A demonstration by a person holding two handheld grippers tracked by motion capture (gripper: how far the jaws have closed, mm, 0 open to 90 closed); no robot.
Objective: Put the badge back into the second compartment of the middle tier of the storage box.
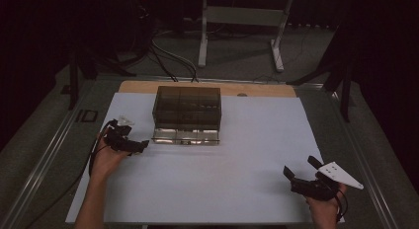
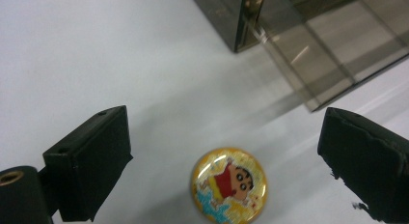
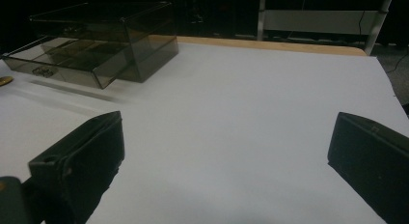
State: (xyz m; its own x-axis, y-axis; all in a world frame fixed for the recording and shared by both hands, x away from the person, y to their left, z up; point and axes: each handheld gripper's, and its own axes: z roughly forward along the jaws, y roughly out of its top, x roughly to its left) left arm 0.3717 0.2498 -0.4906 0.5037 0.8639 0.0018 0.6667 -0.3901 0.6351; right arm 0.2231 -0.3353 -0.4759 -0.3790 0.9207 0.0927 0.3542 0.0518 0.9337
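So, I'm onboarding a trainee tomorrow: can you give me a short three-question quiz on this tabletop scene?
1. True or false: the round cartoon badge is already clamped by the left gripper.
2. Multiple choice: the drawer of the smoked plastic box is A) pulled out, B) pushed shut, C) lying upside down.
3. Short answer: what lies between the jaws of the right gripper?

Key:
1. False. The badge lies flat on the white table cover, between open jaws and touching neither.
2. A.
3. Nothing but bare white table cover; its jaws stand open.
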